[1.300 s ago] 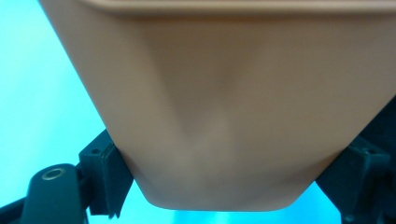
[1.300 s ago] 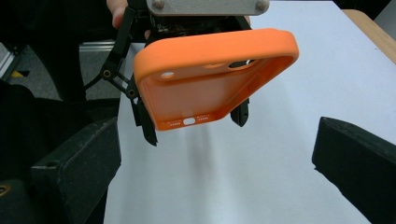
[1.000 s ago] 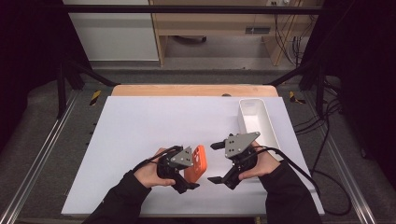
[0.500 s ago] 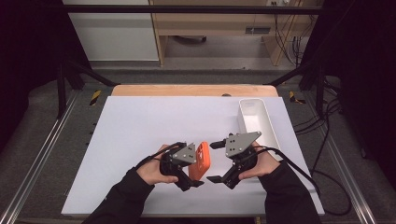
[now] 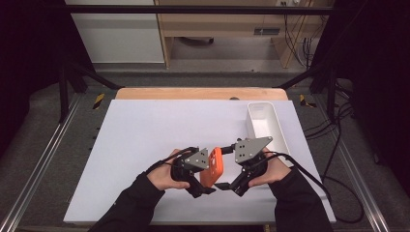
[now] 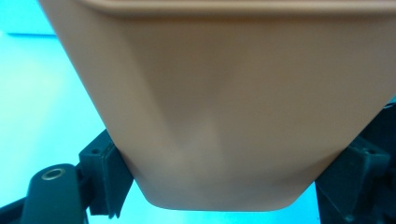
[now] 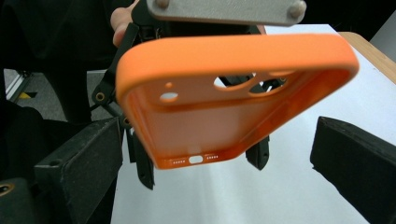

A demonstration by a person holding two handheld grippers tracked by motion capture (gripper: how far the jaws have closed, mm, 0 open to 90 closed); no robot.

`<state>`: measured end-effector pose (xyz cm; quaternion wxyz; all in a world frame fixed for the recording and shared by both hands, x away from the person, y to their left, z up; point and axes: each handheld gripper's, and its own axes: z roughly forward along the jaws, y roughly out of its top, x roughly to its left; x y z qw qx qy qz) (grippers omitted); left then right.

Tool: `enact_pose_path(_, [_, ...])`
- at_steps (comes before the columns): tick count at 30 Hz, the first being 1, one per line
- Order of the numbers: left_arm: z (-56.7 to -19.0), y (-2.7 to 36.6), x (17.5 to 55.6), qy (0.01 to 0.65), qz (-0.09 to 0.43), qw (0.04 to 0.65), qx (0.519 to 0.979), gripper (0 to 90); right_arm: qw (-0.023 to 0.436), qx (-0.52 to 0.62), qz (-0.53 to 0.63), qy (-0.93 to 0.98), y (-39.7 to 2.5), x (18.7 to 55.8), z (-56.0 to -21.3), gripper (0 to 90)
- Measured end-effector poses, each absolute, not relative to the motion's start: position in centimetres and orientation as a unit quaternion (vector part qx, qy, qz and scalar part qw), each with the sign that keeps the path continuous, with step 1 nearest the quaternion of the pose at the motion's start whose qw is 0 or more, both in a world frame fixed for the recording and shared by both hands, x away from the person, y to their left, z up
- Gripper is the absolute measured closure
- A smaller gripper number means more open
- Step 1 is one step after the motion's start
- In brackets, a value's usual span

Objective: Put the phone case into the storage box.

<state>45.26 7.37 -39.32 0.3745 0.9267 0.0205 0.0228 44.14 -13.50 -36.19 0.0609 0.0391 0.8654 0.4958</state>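
Now, from the high view, my left tongs [image 5: 205, 186] hold the orange phone case [image 5: 213, 167] up off the white worktop [image 5: 145, 140], near its front edge, with my right tongs [image 5: 231, 186] just beside it and the white tray [image 5: 263, 123] standing apart at the far right. Against a second ago the case has turned from lying tilted and flat-faced to standing more on edge between my two hands, and my hands have drawn closer together; I judge that this presents it for my right tongs to take. In the left gripper view, the case [image 6: 224, 107] sits wedged between my two black jaws, which press its sides near its rounded lower end, so these left tongs [image 6: 224, 186] are clamped on it. In the right gripper view, the case [image 7: 224, 93] hangs ahead with its open inside, camera cut-outs and port slot towards me, and my right tongs [image 7: 219, 168] stand wide apart on either side below it, touching nothing. The handover, as I read it, is set up but not yet made.
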Motion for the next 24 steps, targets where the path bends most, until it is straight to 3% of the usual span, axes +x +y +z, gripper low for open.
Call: enact_pose_path(24, [-40.5,7.4,44.6,0.014,0.011,0.4,0.916,15.6,0.048,0.025,0.507,0.86,-12.8,44.2,-37.2,4.7])
